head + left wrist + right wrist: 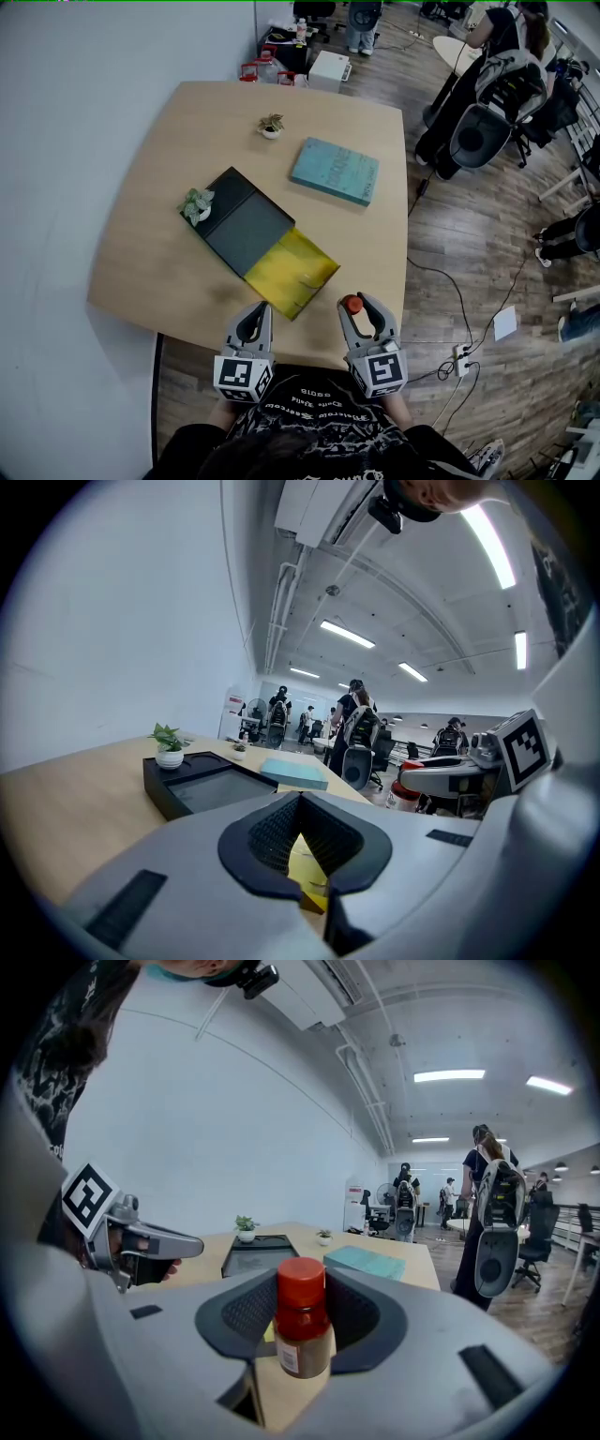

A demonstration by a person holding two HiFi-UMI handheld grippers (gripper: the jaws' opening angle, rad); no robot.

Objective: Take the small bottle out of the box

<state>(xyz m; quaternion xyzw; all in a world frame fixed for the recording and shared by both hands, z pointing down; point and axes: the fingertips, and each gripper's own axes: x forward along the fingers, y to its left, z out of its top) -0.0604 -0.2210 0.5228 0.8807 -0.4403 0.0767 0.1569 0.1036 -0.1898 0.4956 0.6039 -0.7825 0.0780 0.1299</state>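
The small bottle (pixel 303 1321), brown with a red cap (pixel 352 304), stands upright between the pads of my right gripper (pixel 359 310), which is shut on it near the table's front edge. My left gripper (pixel 253 321) is shut with nothing between its jaws, its tips meeting (pixel 302 803) just short of the box. The black box (pixel 242 225) lies open in the middle of the table, its yellow flap (pixel 292 270) folded out toward me. In the right gripper view the box (pixel 256 1253) shows beyond the bottle.
A small potted plant (pixel 197 204) stands on the box's far left corner, another plant (pixel 272 126) sits near the table's (pixel 150 234) far edge. A teal book (pixel 335 171) lies to the right of the box. Office chairs (pixel 487 122) and people are off to the right.
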